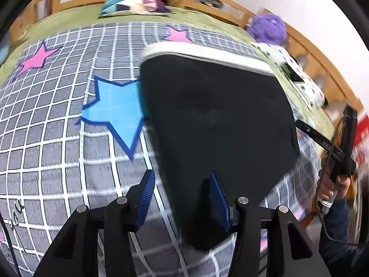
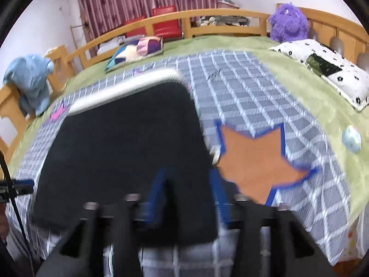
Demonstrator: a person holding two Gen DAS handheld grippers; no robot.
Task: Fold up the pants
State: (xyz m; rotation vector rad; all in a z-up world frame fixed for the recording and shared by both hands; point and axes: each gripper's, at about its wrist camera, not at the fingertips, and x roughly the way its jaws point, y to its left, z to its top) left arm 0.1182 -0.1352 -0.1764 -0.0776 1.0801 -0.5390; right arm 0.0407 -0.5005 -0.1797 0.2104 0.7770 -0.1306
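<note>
Folded black pants (image 1: 219,127) (image 2: 120,150) lie flat on the checked blanket, their white waistband (image 1: 203,55) (image 2: 124,87) at the far end. My left gripper (image 1: 182,196) is open at the pants' near left edge. Its left blue pad (image 1: 145,196) is over the blanket and its right pad (image 1: 219,200) over the black cloth. My right gripper (image 2: 188,194) is blurred and stands open over the pants' near right corner, with no pad pressing the cloth. A hand (image 1: 334,184) holds the right gripper's handle at the left wrist view's right edge.
The grey checked blanket (image 1: 57,138) (image 2: 253,97) carries blue, pink and orange stars over a green bedspread (image 2: 311,106). A wooden rail (image 2: 207,16) rings the bed. A spotted pillow (image 2: 322,69), purple plush (image 2: 288,23), patchwork cushion (image 2: 136,50) and blue plush (image 2: 30,78) sit at the edges.
</note>
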